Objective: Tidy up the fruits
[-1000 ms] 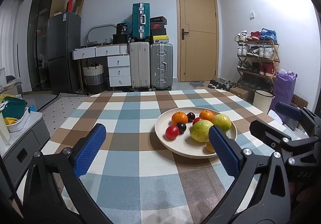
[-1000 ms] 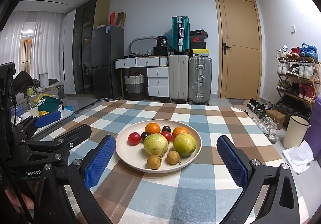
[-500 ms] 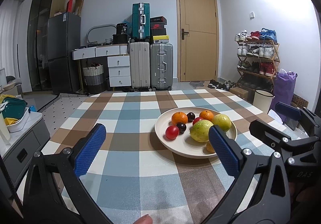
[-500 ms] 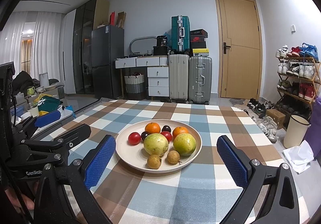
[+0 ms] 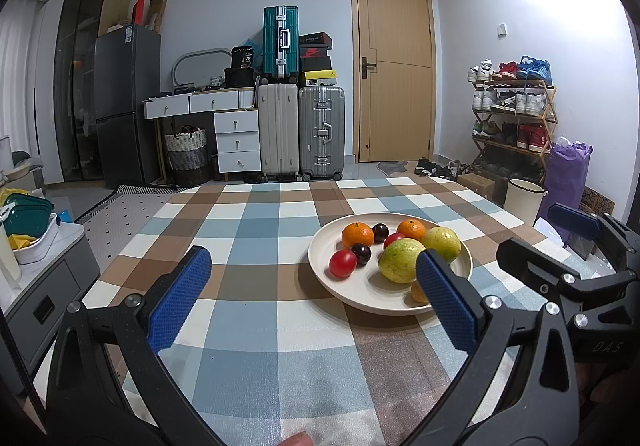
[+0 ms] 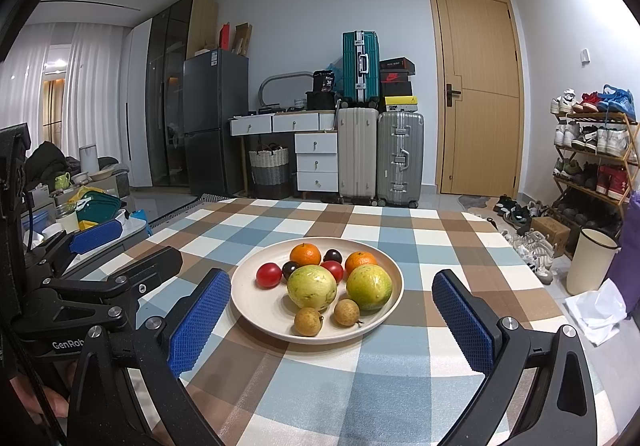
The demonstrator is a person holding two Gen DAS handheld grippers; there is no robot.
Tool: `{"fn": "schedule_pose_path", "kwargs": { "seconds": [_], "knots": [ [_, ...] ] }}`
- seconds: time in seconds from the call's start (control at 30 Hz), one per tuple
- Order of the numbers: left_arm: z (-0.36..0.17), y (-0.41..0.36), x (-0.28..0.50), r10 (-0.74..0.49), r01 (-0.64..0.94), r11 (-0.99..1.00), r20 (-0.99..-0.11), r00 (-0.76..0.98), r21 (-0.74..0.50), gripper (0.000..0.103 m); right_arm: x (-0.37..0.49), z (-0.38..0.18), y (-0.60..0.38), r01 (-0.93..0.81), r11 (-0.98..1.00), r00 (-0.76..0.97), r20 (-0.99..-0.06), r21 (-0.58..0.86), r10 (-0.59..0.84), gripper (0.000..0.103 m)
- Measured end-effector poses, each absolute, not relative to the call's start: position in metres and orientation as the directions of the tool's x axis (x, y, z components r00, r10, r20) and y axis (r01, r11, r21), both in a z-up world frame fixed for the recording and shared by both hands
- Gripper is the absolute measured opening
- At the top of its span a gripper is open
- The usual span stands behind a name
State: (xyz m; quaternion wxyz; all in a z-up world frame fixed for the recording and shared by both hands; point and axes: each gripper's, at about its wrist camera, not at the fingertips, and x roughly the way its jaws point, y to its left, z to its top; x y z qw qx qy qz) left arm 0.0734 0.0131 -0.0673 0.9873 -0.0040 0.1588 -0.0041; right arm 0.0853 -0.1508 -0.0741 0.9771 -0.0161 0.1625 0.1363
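Note:
A cream plate (image 6: pixel 256 310) (image 5: pixel 320 246) on the checked tablecloth holds two oranges (image 6: pixel 305 253), two yellow-green fruits (image 6: pixel 312 287), two red tomatoes (image 6: pixel 269 274), two dark plums (image 6: pixel 332 255) and two small brown longans (image 6: pixel 308 321). My right gripper (image 6: pixel 332 326) hovers open just in front of the plate, nothing between its blue pads. My left gripper (image 5: pixel 312 306) stands open to the plate's left, its right pad (image 5: pixel 444 306) overlapping the plate's near edge. Each gripper shows in the other's view: the right gripper (image 5: pixel 576 246) and the left gripper (image 6: pixel 100 246).
The checked table (image 5: pixel 248 230) extends left of the plate and toward me. Beyond its far edge stand suitcases (image 6: pixel 380 154), a drawer desk (image 6: pixel 296 142) and a door (image 6: pixel 476 94). A shoe rack (image 6: pixel 592 150) and bin (image 6: pixel 588 266) stand to the right, a low cabinet (image 5: pixel 36 270) to the left.
Both grippers and the fruit stay where they were. A fingertip has come into the bottom edge of the left wrist view.

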Motion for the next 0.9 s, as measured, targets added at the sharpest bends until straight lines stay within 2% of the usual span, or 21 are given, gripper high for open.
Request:
{"fn": "schedule_pose_path", "kwargs": {
  "seconds": [0.9],
  "knots": [
    [-0.0670, 0.0118, 0.0749, -0.019, 0.017, 1.000, -0.317, 0.948, -0.009, 0.102, 0.0854, -0.0737, -0.1511, -0.272, 0.962, 0.910, -0.322, 0.013, 0.261, 0.103]
  ]
}}
